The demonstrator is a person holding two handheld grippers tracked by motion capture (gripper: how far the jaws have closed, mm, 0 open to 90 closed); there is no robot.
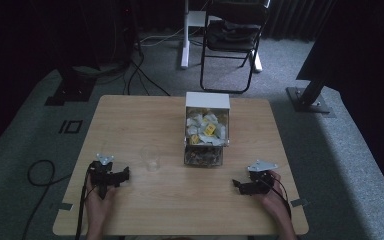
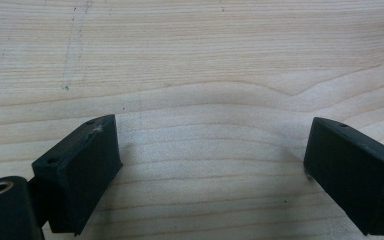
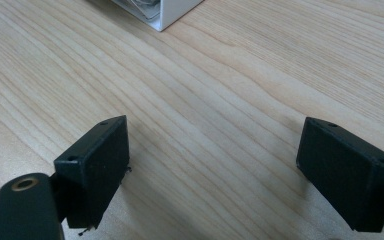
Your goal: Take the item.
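Wooden table (image 1: 180,200): clear cup (image 1: 150,158) at nine o'clock of sachet-filled white box (image 1: 207,129); left gripper (image 1: 122,176), right gripper (image 1: 237,184) both spread, empty.

Your white box (image 1: 207,120) stands open-fronted at the worktop's (image 1: 145,210) far middle, full of packets. A clear cup (image 1: 151,158) stands upright, near its left.

Pale wood-grain table (image 1: 180,200), white box (image 1: 207,101), black grippers (image 1: 127,173).

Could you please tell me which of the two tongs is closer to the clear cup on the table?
Left. The left tongs sit just left of the clear cup and slightly nearer the person; the right tongs lie far across the table to its right.
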